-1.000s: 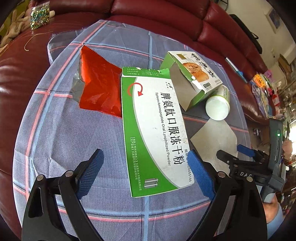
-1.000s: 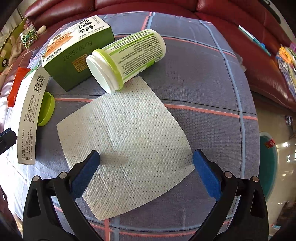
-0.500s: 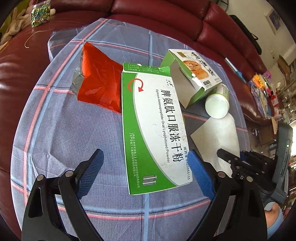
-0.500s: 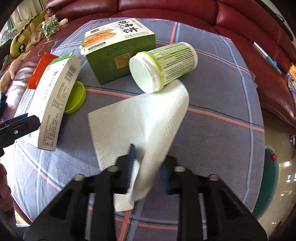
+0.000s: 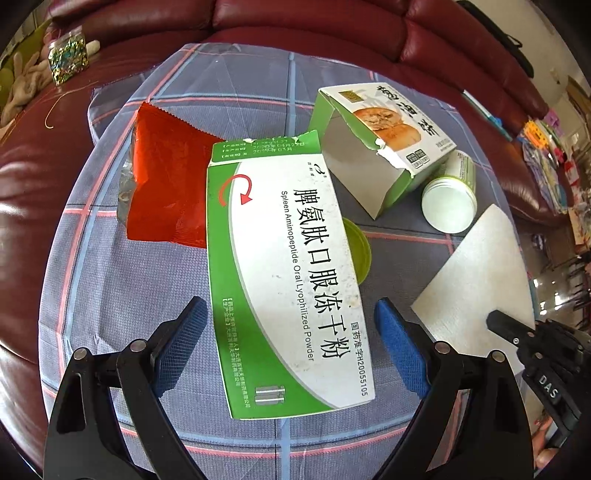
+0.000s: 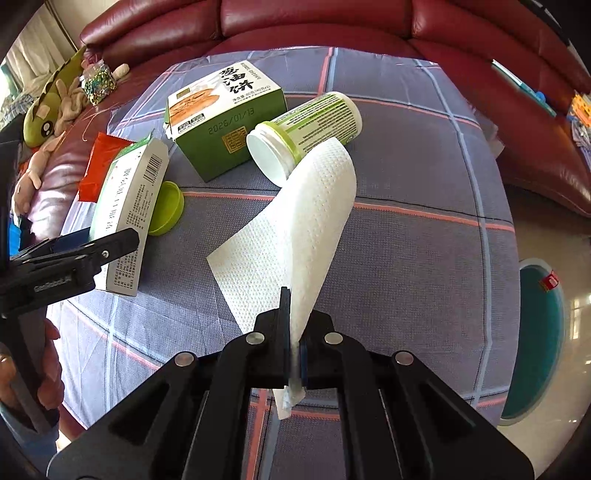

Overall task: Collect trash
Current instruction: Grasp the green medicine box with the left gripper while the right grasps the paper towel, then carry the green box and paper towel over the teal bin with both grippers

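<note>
My right gripper [image 6: 293, 325] is shut on a white paper towel [image 6: 295, 236] and lifts its near edge off the checked cloth; the towel also shows in the left wrist view [image 5: 476, 273]. My left gripper [image 5: 290, 347] is open, its blue pads either side of the near end of a green and white medicine box [image 5: 284, 273], which lies flat. Behind it lie a red foil wrapper [image 5: 166, 192], a green cake box [image 5: 380, 147], a lidless white jar [image 5: 448, 197] on its side and a green lid [image 5: 360, 251].
All lies on a checked blue-grey cloth [image 5: 122, 280] over a round red leather seat. Red sofa cushions [image 6: 369, 22] ring the back. A plush toy [image 6: 51, 107] and a glitter jar [image 6: 96, 83] sit at the far left. A teal bin [image 6: 535, 339] stands on the floor at right.
My right gripper closed on the paper towel and raised it, so the sheet now curls up off the cloth. My left gripper crept closer to the medicine box and stayed open.
</note>
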